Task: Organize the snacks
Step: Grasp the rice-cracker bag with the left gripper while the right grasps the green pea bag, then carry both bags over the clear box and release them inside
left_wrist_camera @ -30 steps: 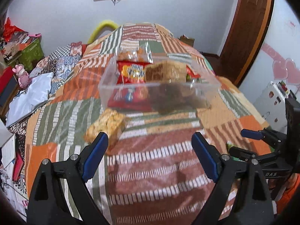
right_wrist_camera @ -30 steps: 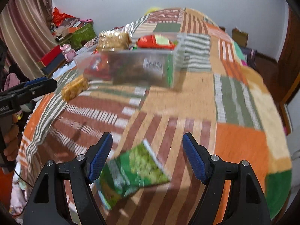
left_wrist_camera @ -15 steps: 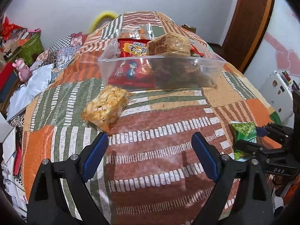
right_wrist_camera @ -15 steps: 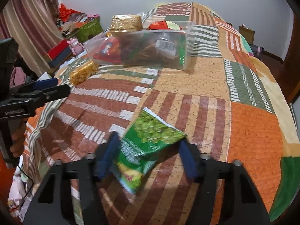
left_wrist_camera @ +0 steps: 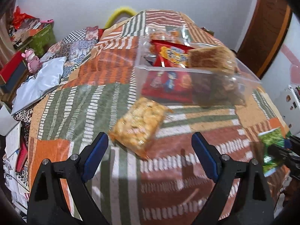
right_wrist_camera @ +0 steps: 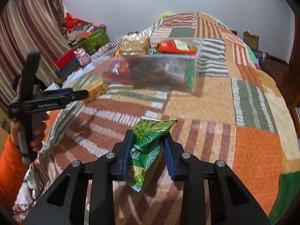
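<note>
A clear plastic bin (left_wrist_camera: 245,75) (right_wrist_camera: 196,63) with several snack packs stands on the patchwork bed. A yellow snack bag (left_wrist_camera: 138,125) (right_wrist_camera: 95,91) lies on the quilt in front of the bin. My left gripper (left_wrist_camera: 150,150) is open and hovers just short of that bag; it shows from the side in the right wrist view (right_wrist_camera: 75,94). My right gripper (right_wrist_camera: 148,148) is shut on a green snack packet (right_wrist_camera: 148,146) and holds it above the quilt; the packet also shows in the left wrist view (left_wrist_camera: 271,150).
The patchwork quilt (right_wrist_camera: 206,112) covers the bed. A pink toy (left_wrist_camera: 32,60), boxes and a green crate (left_wrist_camera: 44,39) sit off the bed's left side. A wooden door (left_wrist_camera: 266,24) stands at the right, a wall behind.
My right gripper has closed on the green packet and lifted it off the quilt. My left gripper has moved closer to the yellow snack bag.
</note>
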The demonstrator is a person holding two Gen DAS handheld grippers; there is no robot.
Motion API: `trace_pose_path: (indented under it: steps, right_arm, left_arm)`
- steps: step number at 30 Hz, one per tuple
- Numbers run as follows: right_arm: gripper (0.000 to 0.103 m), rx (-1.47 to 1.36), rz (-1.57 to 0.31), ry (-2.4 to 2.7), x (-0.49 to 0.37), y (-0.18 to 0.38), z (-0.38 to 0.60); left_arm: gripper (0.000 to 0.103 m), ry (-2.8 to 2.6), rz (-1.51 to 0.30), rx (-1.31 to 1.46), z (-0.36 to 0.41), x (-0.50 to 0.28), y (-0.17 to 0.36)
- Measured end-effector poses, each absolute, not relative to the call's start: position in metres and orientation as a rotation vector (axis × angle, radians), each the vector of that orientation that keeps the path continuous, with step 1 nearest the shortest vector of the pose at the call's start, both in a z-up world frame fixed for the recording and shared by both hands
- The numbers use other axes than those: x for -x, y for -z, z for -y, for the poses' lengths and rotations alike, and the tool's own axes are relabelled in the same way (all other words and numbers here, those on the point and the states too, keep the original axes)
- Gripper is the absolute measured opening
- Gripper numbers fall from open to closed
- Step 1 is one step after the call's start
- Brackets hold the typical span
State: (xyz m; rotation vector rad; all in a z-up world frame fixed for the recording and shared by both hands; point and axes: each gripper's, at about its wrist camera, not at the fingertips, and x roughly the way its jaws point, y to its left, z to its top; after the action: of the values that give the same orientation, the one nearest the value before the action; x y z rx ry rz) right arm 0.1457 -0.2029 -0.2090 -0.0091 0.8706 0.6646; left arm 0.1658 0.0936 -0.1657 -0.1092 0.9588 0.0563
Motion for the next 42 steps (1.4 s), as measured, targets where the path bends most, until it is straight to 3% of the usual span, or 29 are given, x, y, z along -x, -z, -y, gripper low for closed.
trace_pose_path:
  steps: [9, 14, 21, 35, 38, 42]
  right_arm:
    - [0.029, -0.003, -0.854, -0.684, -0.165, 0.199, 0.192]
    - [0.029, -0.011, -0.857, -0.686, -0.171, 0.199, 0.189]
    - [0.029, -0.022, -0.858, -0.688, -0.172, 0.200, 0.188]
    - [0.029, -0.026, -0.801, -0.666, -0.175, 0.180, 0.191]
    - [0.022, -0.027, -0.772, -0.665, -0.178, 0.170, 0.190]
    - [0.022, -0.030, -0.732, -0.665, -0.184, 0.154, 0.187]
  left_arm:
    - [0.090, -0.040, -1.026, 0.135, -0.107, -0.206, 0.191]
    - [0.065, -0.034, -1.057, 0.137, -0.106, -0.210, 0.201]
    - [0.048, -0.009, -1.040, 0.133, -0.099, -0.195, 0.197]
    - [0.047, 0.031, -0.931, 0.129, -0.073, -0.151, 0.146]
    - [0.047, 0.032, -0.898, 0.133, -0.074, -0.148, 0.132]
    - [0.047, 0.024, -0.856, 0.130, -0.078, -0.152, 0.116]
